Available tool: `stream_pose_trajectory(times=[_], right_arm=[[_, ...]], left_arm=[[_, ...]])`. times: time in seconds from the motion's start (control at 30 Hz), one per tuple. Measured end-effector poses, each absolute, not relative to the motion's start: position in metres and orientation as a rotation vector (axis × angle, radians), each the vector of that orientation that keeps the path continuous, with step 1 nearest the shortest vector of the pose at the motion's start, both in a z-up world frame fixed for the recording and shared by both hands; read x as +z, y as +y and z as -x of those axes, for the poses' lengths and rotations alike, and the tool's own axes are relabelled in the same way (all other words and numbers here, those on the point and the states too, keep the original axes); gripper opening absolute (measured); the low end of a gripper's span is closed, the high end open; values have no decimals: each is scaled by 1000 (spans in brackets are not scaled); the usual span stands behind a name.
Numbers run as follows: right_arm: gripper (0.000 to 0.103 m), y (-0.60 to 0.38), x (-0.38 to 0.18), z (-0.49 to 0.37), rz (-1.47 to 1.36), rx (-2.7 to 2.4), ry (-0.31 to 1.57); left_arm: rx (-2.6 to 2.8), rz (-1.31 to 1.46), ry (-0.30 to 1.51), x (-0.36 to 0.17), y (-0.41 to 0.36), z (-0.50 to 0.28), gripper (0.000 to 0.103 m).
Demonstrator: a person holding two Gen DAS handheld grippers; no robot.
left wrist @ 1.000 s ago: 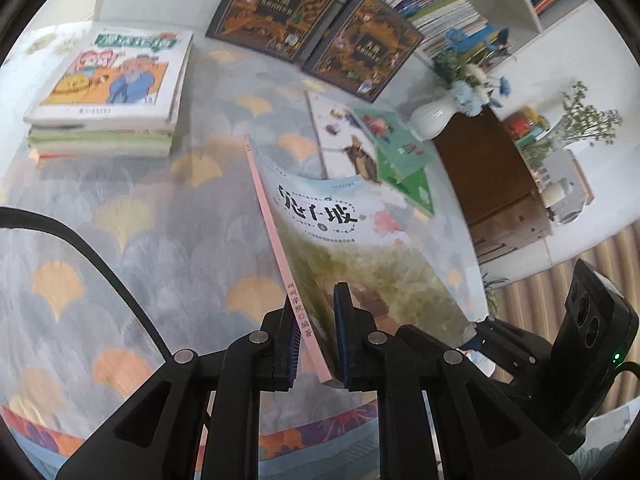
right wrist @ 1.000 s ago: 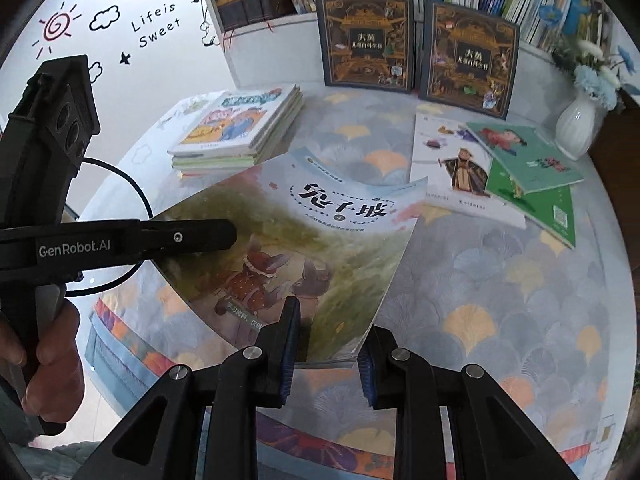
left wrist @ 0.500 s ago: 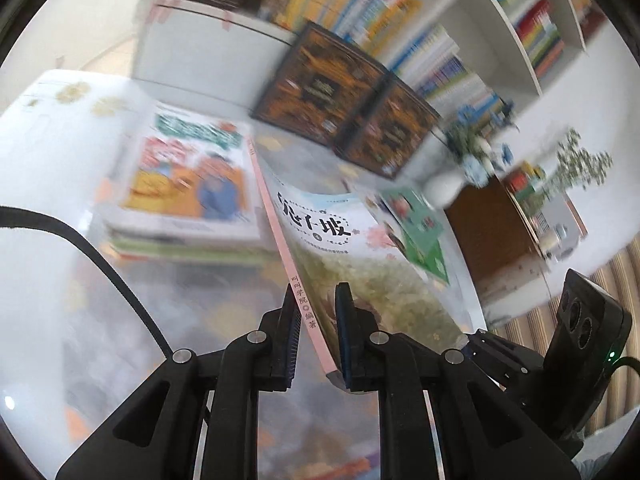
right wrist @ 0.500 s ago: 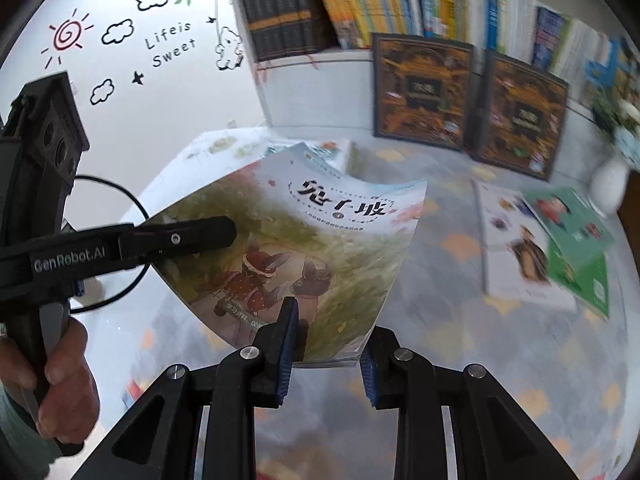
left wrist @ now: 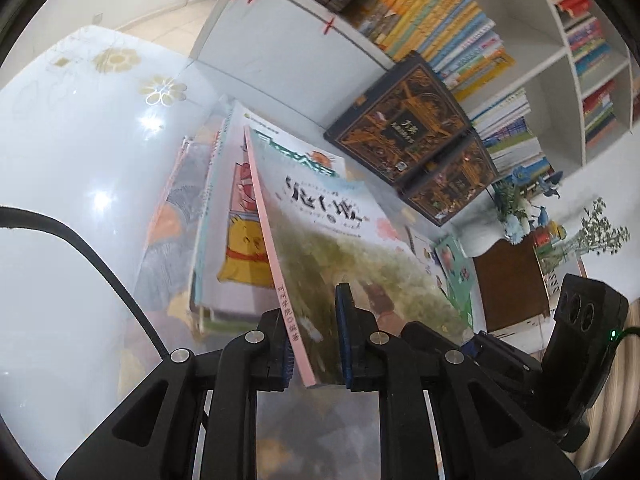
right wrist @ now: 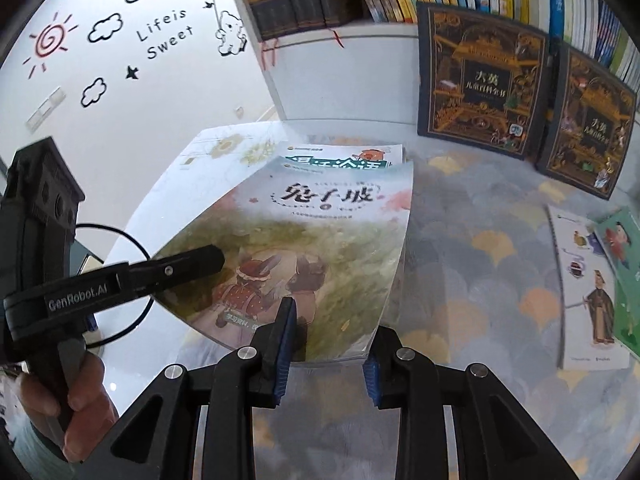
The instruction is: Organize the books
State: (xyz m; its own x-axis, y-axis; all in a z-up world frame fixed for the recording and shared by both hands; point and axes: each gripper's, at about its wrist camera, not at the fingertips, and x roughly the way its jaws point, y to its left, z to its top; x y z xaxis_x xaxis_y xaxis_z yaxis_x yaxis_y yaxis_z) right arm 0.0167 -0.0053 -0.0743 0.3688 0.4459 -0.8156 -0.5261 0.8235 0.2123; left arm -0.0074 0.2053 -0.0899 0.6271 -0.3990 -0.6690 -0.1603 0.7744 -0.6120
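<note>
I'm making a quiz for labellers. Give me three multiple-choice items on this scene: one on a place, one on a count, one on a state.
1. Where is the rabbit book?
A. over the stack
B. on the floor
C. beside a vase

2. How many dark books lean on the shelf?
A. one
B. two
C. four

3. The left gripper is:
A. open and empty
B. shut on the rabbit book's spine edge
C. shut on a vase

Answers:
1 A: the stack's top cover shows just past the book's far edge.
2 B: two stand side by side.
3 B: its pads clamp the pink spine.
</note>
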Motion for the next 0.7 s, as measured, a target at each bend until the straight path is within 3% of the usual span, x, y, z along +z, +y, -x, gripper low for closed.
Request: stream_pose_trajectory(times=[0.7], right_arm=[[29, 8, -121, -67, -25, 617, 1184]], left_arm=[[-76, 749, 938, -124, 241, -7, 14]])
